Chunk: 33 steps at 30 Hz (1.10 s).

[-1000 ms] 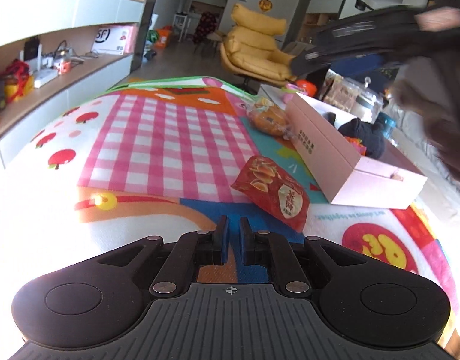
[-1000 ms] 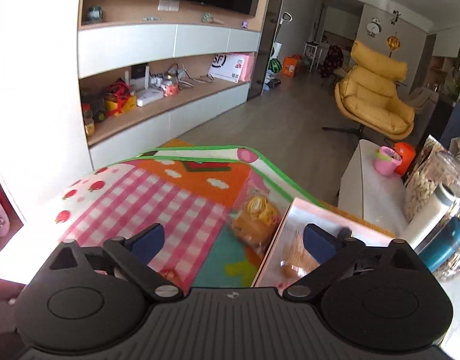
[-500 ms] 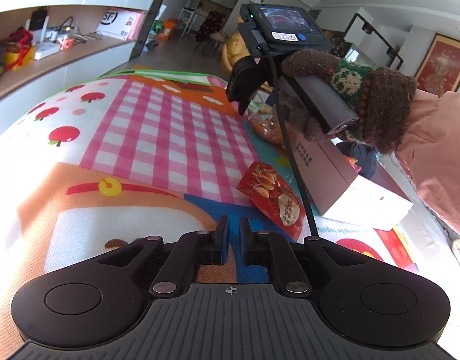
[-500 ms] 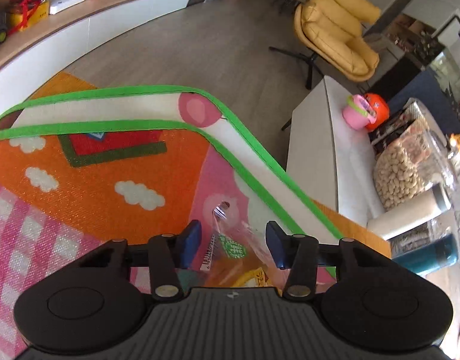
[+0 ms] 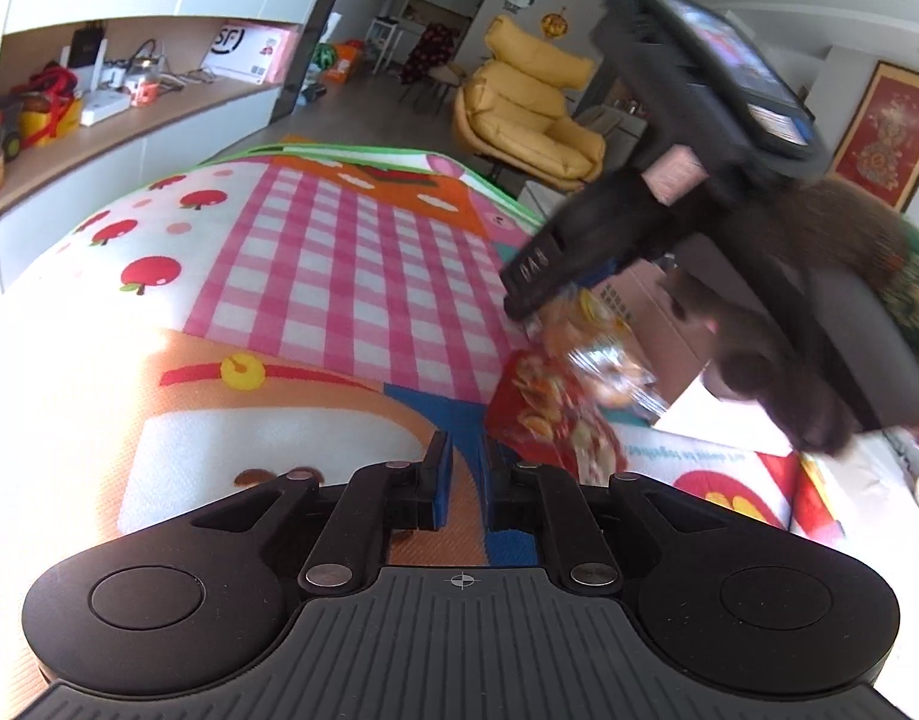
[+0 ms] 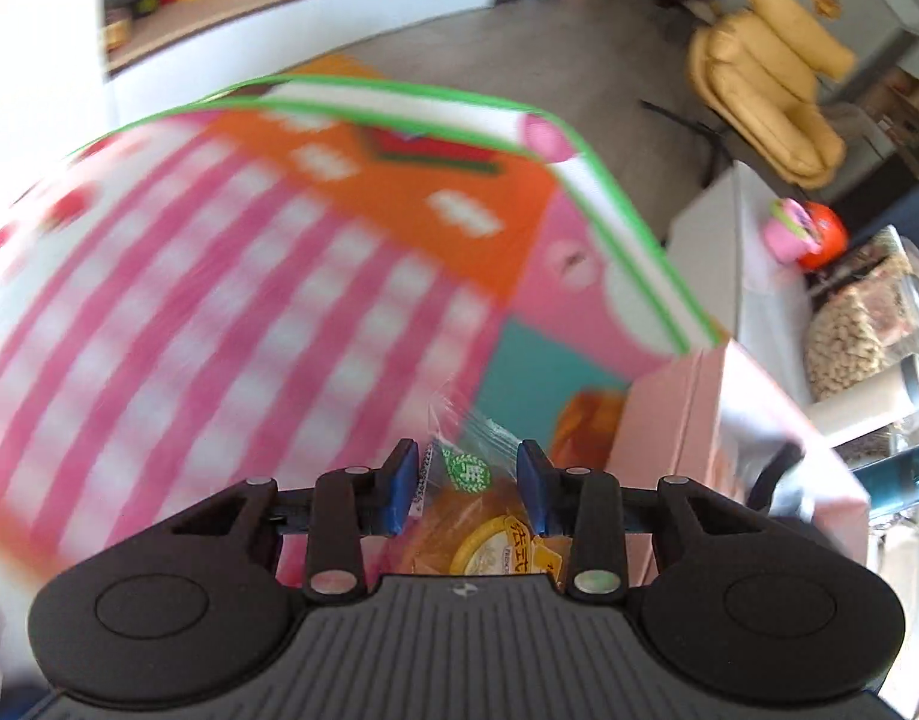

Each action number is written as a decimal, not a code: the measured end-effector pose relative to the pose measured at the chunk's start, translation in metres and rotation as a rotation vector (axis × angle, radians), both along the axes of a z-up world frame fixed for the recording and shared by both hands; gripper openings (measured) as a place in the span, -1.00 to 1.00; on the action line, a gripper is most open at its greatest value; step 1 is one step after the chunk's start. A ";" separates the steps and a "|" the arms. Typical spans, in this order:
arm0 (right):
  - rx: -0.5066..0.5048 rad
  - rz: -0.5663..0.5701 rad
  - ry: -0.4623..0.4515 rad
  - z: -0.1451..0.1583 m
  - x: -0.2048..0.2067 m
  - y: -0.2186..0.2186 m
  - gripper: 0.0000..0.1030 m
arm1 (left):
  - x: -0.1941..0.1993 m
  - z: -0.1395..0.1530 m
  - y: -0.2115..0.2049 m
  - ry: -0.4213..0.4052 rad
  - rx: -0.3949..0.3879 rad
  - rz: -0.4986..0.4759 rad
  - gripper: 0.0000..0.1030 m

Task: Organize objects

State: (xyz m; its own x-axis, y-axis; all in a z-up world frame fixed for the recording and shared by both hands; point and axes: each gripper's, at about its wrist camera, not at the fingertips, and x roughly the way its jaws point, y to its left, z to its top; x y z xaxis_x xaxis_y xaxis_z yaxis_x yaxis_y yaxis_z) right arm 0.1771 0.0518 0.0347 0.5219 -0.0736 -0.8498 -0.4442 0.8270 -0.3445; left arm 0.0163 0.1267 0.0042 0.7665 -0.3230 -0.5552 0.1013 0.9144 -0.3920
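Note:
A clear bag of golden bread (image 6: 477,516) sits between the blue pads of my right gripper (image 6: 465,480), whose jaws are closing on its crinkled top. In the left wrist view the same bag (image 5: 597,342) hangs under the right gripper (image 5: 519,306), just above a red snack packet (image 5: 549,420) lying on the colourful play mat (image 5: 339,276). A pink cardboard box (image 6: 699,408) stands to the right of the bag. My left gripper (image 5: 464,468) is shut with nothing in it, low over the mat near the red packet.
A gloved hand and knitted sleeve (image 5: 819,312) hold the right gripper. Another orange packet (image 6: 585,420) lies against the box. A white side table (image 6: 753,276) carries jars and a pink cup. A yellow armchair (image 5: 531,114) and wall shelves (image 5: 129,102) stand beyond the mat.
The right gripper came down over the bread bag, its wide jaws narrowed around the bag's top, and it swung the bag toward the red packet. The left gripper stayed put.

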 end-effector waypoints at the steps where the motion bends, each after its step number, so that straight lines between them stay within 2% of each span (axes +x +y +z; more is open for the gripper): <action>1: 0.015 0.016 0.007 0.001 -0.013 -0.001 -0.31 | -0.003 0.001 -0.001 0.001 0.014 0.002 -0.78; 7: 0.077 0.088 0.002 0.006 -0.079 -0.013 -0.30 | -0.020 0.007 -0.004 0.013 0.074 0.005 -0.78; 14: 0.176 0.120 -0.014 0.008 -0.143 -0.057 -0.26 | -0.029 0.012 -0.006 0.040 0.097 0.034 -0.77; 17: 0.179 0.103 -0.035 0.005 -0.159 -0.076 -0.07 | -0.027 0.015 -0.011 0.054 0.112 0.035 -0.77; 22: 0.191 0.049 -0.105 -0.005 -0.169 -0.113 0.46 | -0.029 0.019 -0.023 0.062 0.138 0.008 -0.77; 27: 0.213 -0.027 -0.195 -0.011 -0.172 -0.149 0.63 | -0.033 0.027 -0.027 0.048 0.184 0.009 -0.77; 29: 0.257 -0.064 -0.208 -0.014 -0.171 -0.162 0.72 | -0.034 0.029 -0.032 0.030 0.218 -0.023 -0.77; 31: 0.303 -0.099 -0.219 -0.019 -0.170 -0.173 0.94 | -0.037 0.033 -0.040 0.017 0.242 -0.082 -0.77; 33: 0.364 -0.135 -0.219 -0.024 -0.169 -0.183 1.00 | -0.042 0.036 -0.049 0.007 0.250 -0.158 -0.77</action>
State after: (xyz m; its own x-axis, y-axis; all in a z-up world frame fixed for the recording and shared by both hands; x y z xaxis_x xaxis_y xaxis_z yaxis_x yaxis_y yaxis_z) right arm 0.0078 -0.1316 0.0104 0.6984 0.1302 -0.7037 -0.2729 0.9575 -0.0937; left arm -0.0255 0.0780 0.0402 0.7133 -0.2902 -0.6379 0.2479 0.9559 -0.1576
